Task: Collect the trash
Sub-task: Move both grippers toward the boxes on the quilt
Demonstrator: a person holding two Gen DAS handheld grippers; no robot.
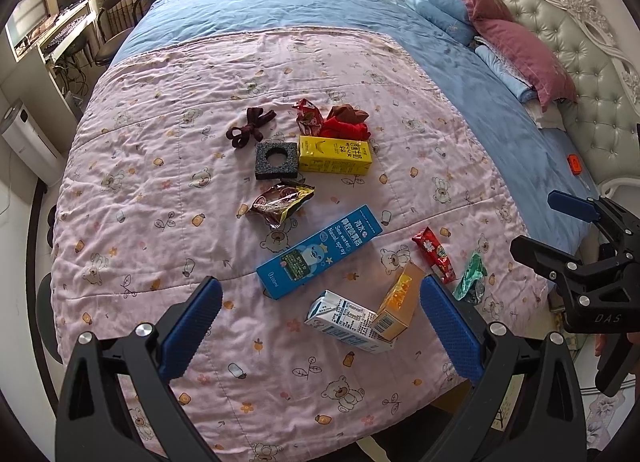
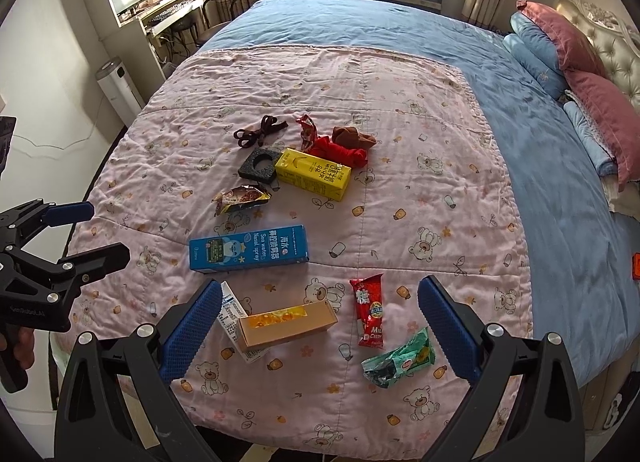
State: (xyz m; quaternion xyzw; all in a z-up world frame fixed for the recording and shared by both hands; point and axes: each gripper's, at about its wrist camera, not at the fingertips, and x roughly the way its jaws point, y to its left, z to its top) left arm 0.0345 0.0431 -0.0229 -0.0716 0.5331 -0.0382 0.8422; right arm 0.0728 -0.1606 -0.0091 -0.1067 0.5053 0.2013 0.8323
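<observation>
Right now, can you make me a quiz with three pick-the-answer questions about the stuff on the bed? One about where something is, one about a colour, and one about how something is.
1. What touches the yellow banana-milk carton?
A. the black foam square with a round hole
B. the green crumpled wrapper
C. the long blue nasal-spray box

2. What colour is the quilt with little bears under the trash?
A. green
B. pink
C. white

3. How are the left gripper and right gripper?
A. both shut
B. both holding boxes
C. both open and empty

Answers:
1. A, the foam square lies against the carton's end in both views.
2. B, the bear-print fabric is pink, over a blue sheet.
3. C, the blue pads stand wide apart with nothing between them.
</observation>
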